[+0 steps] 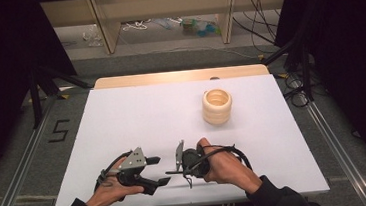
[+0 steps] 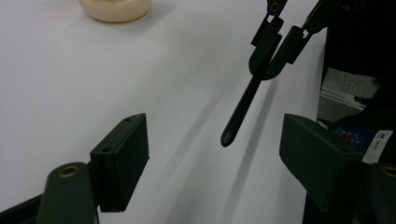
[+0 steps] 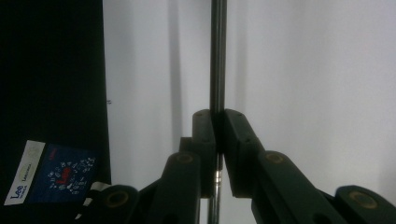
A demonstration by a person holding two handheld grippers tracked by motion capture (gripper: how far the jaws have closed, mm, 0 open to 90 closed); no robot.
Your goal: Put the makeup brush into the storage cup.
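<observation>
A cream ribbed cup (image 1: 217, 106) stands on the white table (image 1: 137, 117), right of centre; its base shows in the left gripper view (image 2: 116, 9). My right gripper (image 1: 182, 172) is near the front edge, pointing left, shut on a thin black rod (image 1: 172, 172). In the right gripper view the jaws (image 3: 217, 128) clamp the rod (image 3: 217, 56), which runs straight up the frame. My left gripper (image 1: 158, 171) sits just left of it, open and holding nothing. From the left gripper (image 2: 217, 158), the rod (image 2: 240, 109) hangs tip-down between its jaws, held by the right gripper (image 2: 273, 51).
The table's front edge (image 1: 189, 202) is close under both hands. Beyond the table lie grey floor with a "5" mark (image 1: 59, 130), stand legs (image 1: 37, 90) and cables (image 1: 295, 90). A dark garment with a label (image 3: 28, 179) hangs at the left of the right gripper view.
</observation>
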